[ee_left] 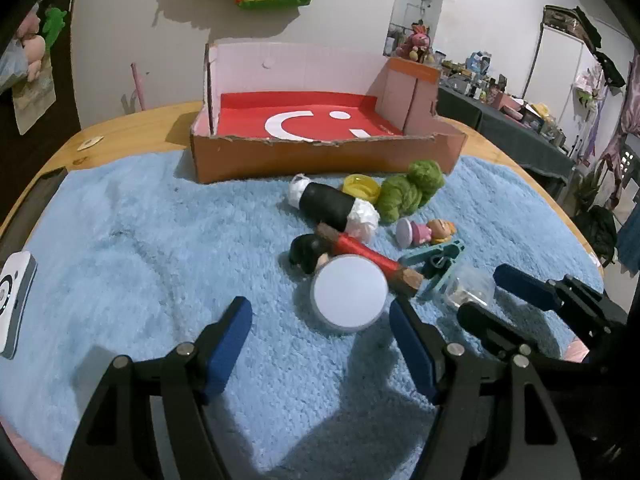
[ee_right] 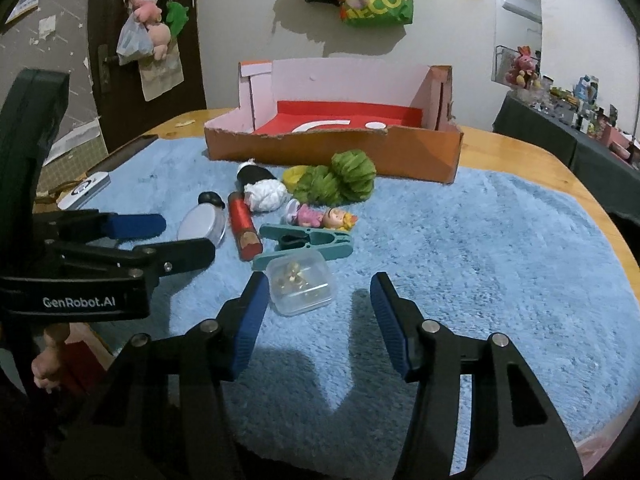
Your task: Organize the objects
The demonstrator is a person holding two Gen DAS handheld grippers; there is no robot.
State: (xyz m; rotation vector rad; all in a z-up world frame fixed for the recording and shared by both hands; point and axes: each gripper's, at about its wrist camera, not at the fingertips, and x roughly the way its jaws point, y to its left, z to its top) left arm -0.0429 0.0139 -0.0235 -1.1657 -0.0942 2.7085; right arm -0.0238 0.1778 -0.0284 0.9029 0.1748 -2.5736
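Note:
Small objects lie in a cluster on the blue fluffy mat (ee_left: 140, 240). Nearest my left gripper (ee_left: 320, 344) is a round white-lidded jar (ee_left: 350, 294), just ahead of its open fingers and not touched. Behind the jar lie a red thread spool (ee_left: 372, 258), a black-and-white roll (ee_left: 336, 204), a yellow cap (ee_left: 362, 186), green yarn (ee_left: 412, 190), a small doll (ee_left: 426, 232) and a teal clip (ee_left: 436, 260). My right gripper (ee_right: 320, 316) is open; a small clear plastic box (ee_right: 300, 288) sits just ahead of its left finger (ee_right: 252, 316). The orange cardboard box (ee_right: 420, 156) stands behind with nothing in it.
A white device (ee_left: 16, 304) rests at the mat's left edge. The wooden table (ee_right: 560, 176) shows around the mat. Bags and plush toys hang on the wall behind. A cluttered dark-covered table (ee_left: 520, 128) stands at the far right. The mat's right half (ee_right: 500, 260) is bare.

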